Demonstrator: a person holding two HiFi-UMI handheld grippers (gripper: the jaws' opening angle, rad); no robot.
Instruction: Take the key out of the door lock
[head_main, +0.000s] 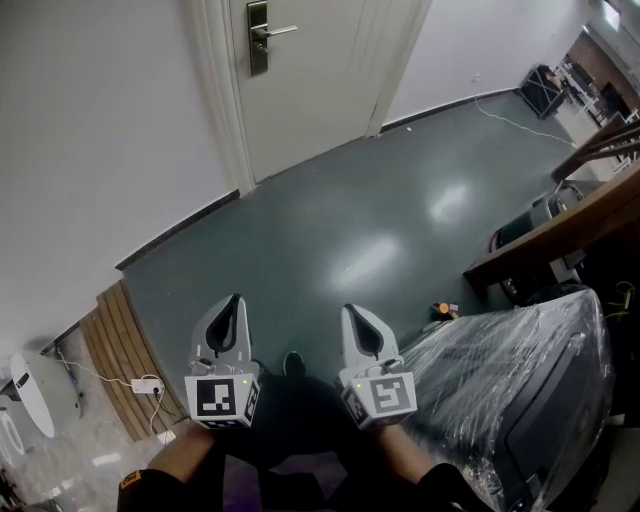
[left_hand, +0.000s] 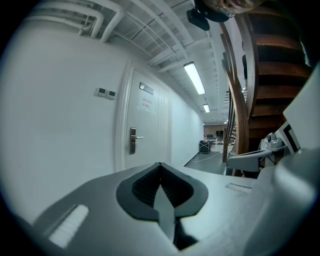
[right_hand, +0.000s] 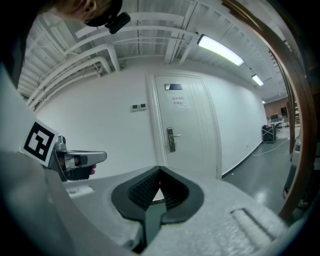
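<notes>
No key can be made out at the metal lock plate on the white panelled door, which stands far across the glossy grey-green floor. The head view cuts the door off just above its lever handle. Both gripper views show it whole, with a sign near the top. The left gripper and right gripper sit side by side, well apart from the door, their ribbed black jaws closed together on nothing.

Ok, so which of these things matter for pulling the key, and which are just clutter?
For the job: door; lock plate with handle; left claw and right claw, both shut and empty. The key is too small to make out.

Lying about: plastic-wrapped machine; power strip; wooden staircase.
</notes>
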